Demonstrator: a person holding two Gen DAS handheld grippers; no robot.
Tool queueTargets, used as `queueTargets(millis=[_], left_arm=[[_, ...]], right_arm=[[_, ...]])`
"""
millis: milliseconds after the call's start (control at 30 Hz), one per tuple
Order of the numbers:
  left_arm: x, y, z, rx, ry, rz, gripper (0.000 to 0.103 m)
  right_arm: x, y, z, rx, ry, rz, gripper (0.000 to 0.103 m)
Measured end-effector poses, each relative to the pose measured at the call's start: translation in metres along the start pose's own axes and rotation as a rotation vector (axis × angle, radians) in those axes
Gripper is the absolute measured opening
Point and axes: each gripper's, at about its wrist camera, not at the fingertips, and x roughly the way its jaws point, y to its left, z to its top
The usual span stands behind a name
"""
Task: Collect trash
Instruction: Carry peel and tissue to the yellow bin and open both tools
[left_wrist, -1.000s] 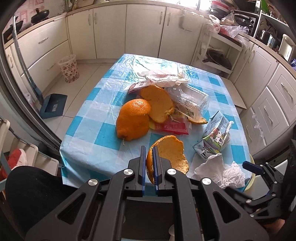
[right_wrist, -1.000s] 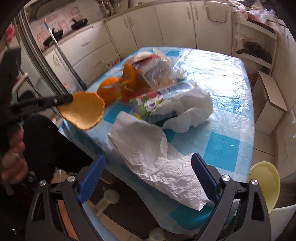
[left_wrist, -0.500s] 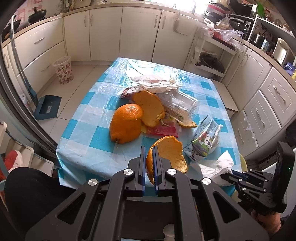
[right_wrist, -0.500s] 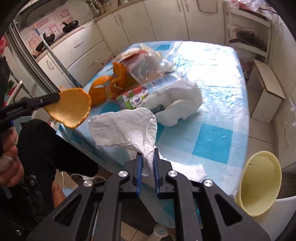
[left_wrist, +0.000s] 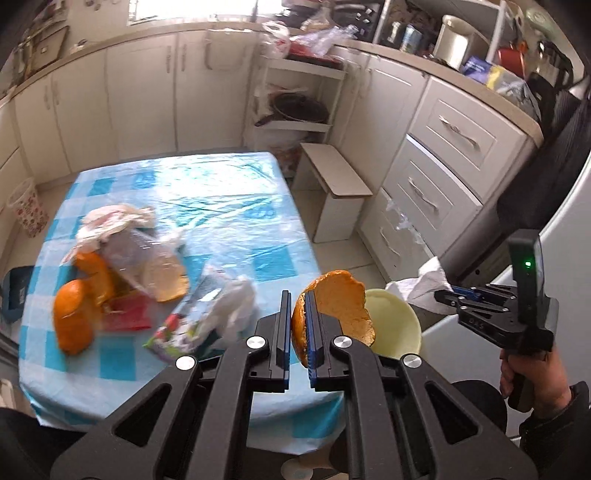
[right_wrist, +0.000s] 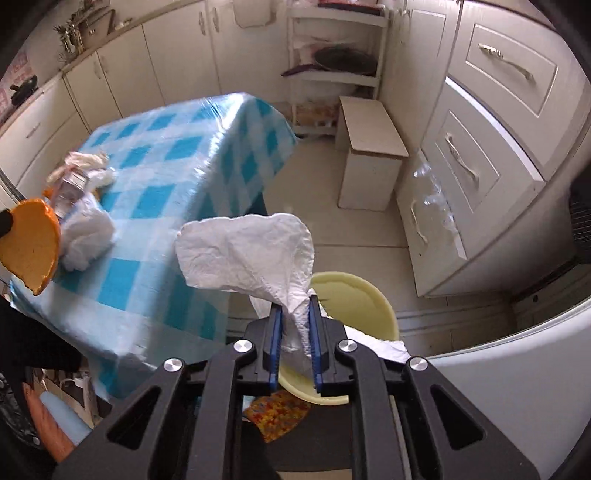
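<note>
My left gripper (left_wrist: 298, 295) is shut on a curved piece of orange peel (left_wrist: 340, 302) and holds it in the air past the table's right edge, next to the round yellow bin (left_wrist: 395, 325). The same orange peel (right_wrist: 31, 243) shows at the left of the right wrist view. My right gripper (right_wrist: 295, 295) holds a crumpled white paper napkin (right_wrist: 243, 251) between its pads over the yellow bin (right_wrist: 354, 295); its jaws are opening slightly, with the napkin still pinched. The left wrist view shows the right gripper (left_wrist: 448, 293) and its napkin (left_wrist: 421, 280) to the right of the bin.
On the blue-checked table (left_wrist: 229, 221) lie an orange (left_wrist: 72, 321), more peel, a carton (left_wrist: 184, 325), a white napkin wad (left_wrist: 236, 299) and plastic wrap. A cardboard box (left_wrist: 340, 188) stands on the floor beside white drawers (left_wrist: 443, 166). A person's hand (left_wrist: 532, 376) holds the right gripper.
The right gripper closed on the napkin and lifted it off the table. Both grippers then swung right, off the table, to the yellow bin, the left still carrying the peel.
</note>
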Motion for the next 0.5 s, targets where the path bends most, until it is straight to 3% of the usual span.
queueTargets(millis=[267, 333, 367, 500], left_arm=[[0.145, -0.092, 0.009, 0.127, 0.229, -0.030, 0.007], [0.175, -0.109, 0.007, 0.151, 0.285, -0.033, 0.007], [0.187, -0.118, 0.006, 0.167, 0.311, -0.037, 0.007], [0.237, -0.148, 0.000, 0.235, 0.403, -0.019, 0.007]], right_arm=[[0.095, -0.038, -0.044, 0.104, 0.164, 0.033, 0.016], [0.112, -0.047, -0.054, 0.152, 0.171, 0.047, 0.034], [0.118, -0.050, -0.058, 0.172, 0.167, 0.052, 0.050], [0.131, -0.059, -0.072, 0.207, 0.166, 0.052, 0.055]])
